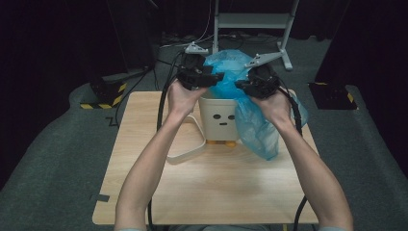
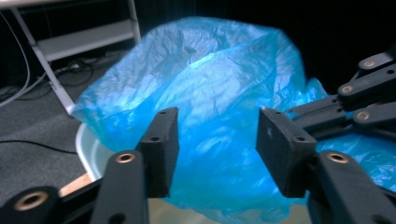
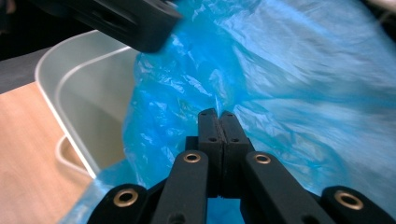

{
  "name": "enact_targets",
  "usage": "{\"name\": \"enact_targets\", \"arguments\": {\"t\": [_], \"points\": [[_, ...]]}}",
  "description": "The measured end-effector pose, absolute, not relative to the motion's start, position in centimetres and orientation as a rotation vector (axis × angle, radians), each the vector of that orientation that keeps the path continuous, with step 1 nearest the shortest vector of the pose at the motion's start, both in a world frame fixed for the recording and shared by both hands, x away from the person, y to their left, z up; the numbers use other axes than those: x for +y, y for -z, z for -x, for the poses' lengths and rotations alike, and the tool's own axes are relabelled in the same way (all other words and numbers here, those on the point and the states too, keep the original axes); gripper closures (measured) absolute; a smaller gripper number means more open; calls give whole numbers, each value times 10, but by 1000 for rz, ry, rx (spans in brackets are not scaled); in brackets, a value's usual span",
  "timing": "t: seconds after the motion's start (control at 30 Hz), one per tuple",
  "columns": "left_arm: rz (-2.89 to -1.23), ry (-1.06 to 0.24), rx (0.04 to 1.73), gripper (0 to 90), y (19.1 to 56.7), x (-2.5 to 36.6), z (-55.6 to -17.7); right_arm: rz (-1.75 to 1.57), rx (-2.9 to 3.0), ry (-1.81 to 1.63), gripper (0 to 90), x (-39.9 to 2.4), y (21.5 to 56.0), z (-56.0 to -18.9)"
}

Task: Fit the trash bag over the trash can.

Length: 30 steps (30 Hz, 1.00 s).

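A small white bin [image 1: 219,118] with a face drawn on it stands at the far middle of the wooden table [image 1: 202,192]. A blue plastic bag [image 1: 255,125] billows out of its top and hangs down its right side. My left gripper [image 1: 219,77] is over the bin's left rim; in the left gripper view its jaws [image 2: 219,144] stand open, with the bag [image 2: 210,70] bulging between and behind them, untouched by the pads. My right gripper [image 1: 239,85] meets it from the right, shut [image 3: 218,116] on a fold of the bag [image 3: 303,93] above the bin [image 3: 84,93].
A white oval ring [image 1: 185,154] lies flat on the table left of the bin. The near half of the table is bare wood. Beyond the table are grey carpet, cables and a metal stand [image 1: 250,21]. Both forearms reach in from the near edge.
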<state>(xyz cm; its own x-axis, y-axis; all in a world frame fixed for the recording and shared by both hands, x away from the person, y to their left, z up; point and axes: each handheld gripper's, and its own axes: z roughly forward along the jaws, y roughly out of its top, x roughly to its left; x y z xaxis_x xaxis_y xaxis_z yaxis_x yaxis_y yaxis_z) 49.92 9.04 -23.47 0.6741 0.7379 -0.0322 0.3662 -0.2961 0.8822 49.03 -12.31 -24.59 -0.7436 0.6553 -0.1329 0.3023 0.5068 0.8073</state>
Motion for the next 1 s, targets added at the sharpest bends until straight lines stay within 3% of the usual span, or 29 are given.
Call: {"name": "enact_targets", "arguments": {"t": [0.07,0.27,0.4,0.53,0.6,0.83,0.9,1.0], "points": [[-1947,-457,868,618,238,86,-503,-786,2339,-1134,870,-121,248,-491],[-2017,-452,891,818,247,81,-511,-804,2281,-1192,656,-135,244,-482],[-2033,-473,895,872,247,80,-511,-832,2179,-1242,574,-152,233,-475],[-2036,-482,889,859,247,80,-510,-912,2144,-1222,526,-165,234,-481],[-2022,-474,891,800,246,81,-509,-949,2160,-1210,541,-167,239,-487],[-1948,-488,892,584,235,89,-498,-960,2180,-1172,741,-166,251,-491],[-1932,-493,890,546,233,90,-496,-944,2172,-1169,822,-167,247,-489],[-1919,-481,876,530,231,90,-494,-901,2167,-1138,872,-165,243,-484]]}}
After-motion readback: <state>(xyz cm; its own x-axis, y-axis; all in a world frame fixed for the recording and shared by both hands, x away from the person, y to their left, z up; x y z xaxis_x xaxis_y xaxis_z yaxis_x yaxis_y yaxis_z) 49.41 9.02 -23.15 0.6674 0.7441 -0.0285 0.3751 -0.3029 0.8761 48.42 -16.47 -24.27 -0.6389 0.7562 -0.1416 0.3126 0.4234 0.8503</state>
